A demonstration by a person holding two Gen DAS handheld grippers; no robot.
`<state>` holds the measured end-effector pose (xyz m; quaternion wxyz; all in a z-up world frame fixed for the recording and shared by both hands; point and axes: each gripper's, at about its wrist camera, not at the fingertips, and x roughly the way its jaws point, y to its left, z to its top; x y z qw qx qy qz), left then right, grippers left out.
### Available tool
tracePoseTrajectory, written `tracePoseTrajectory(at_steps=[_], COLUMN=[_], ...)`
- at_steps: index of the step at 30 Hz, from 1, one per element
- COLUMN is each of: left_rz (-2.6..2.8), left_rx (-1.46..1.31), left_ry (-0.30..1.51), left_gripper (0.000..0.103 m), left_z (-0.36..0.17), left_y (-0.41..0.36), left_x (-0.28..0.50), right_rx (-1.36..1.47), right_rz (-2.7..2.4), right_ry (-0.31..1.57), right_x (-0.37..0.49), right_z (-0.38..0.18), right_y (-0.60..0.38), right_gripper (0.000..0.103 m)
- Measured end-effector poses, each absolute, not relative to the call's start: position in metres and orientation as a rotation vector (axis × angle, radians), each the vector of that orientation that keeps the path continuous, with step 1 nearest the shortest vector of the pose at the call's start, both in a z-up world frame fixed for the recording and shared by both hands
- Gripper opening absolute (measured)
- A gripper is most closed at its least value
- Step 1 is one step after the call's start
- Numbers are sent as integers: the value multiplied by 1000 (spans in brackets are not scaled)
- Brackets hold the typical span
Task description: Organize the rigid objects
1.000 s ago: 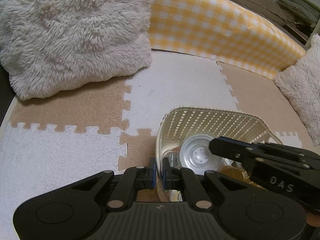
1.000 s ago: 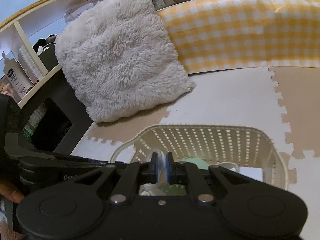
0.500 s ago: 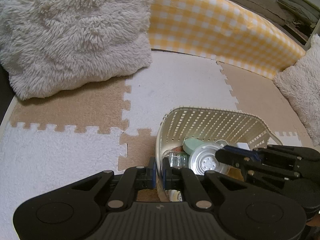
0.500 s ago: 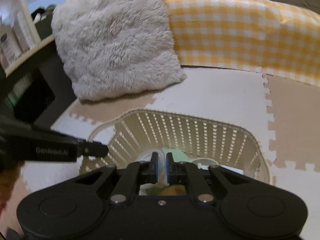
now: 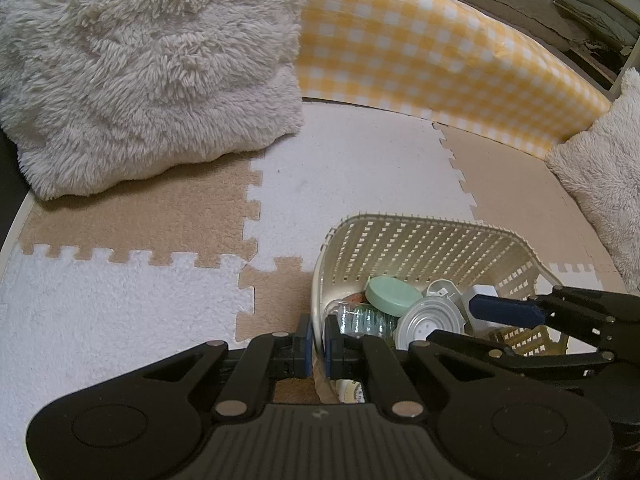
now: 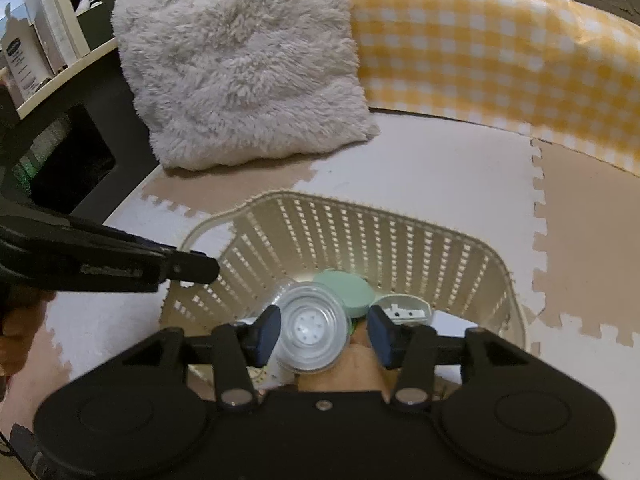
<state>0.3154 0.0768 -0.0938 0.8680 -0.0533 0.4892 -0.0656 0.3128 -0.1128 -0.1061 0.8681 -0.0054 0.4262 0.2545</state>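
The cream slatted plastic basket (image 5: pixel 424 240) is crowded: a mint-green round lid (image 5: pixel 394 290) and a clear ribbed plastic container (image 6: pixel 310 330) fill its floor. Open beige-and-white foam puzzle mat (image 5: pixel 352 168) lies at 12 o'clock. A shaggy white cushion (image 5: pixel 148 68) blocks 10 o'clock, and a yellow checked padded barrier (image 5: pixel 440 60) 1 o'clock.

Both wrist views look forward, close above the same basket (image 5: pixel 420 236), perhaps from opposite sides.

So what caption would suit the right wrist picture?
Open right gripper above a clear round container in the slatted basket.
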Motion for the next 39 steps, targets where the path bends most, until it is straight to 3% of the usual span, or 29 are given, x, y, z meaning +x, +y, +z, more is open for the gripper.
tracePoseTrajectory(at_steps=[2, 4, 9, 23, 30, 36, 38, 39], left_rz=[-137, -137, -136, -125, -77, -33, -30, -30], left_rx=[-112, -111, -111, -111, -103, -104, -110, -111], left_ry=[1024, 1024, 1024, 1024, 940, 832, 785, 757], left_gripper=[6, 6, 6, 9, 11, 41, 63, 68], left_z=[-94, -94, -94, -91, -58, -18, -6, 1], left_y=[77, 77, 77, 78, 83, 87, 85, 84], left_x=[316, 315, 315, 310, 275, 232, 217, 206], right_rx=[-5, 6, 26, 160, 207, 190, 179, 175], right_rz=[537, 543, 529, 403, 313, 301, 297, 295], right_ry=[885, 882, 862, 762, 711, 676, 662, 658], right_x=[311, 310, 306, 260, 226, 196, 186, 181], right_z=[-102, -99, -87, -43, -30, -19, -16, -15], right_y=[-113, -114, -118, -154, -180, -184, -185, -186], right_gripper=[65, 84, 98, 103, 103, 103, 103, 103])
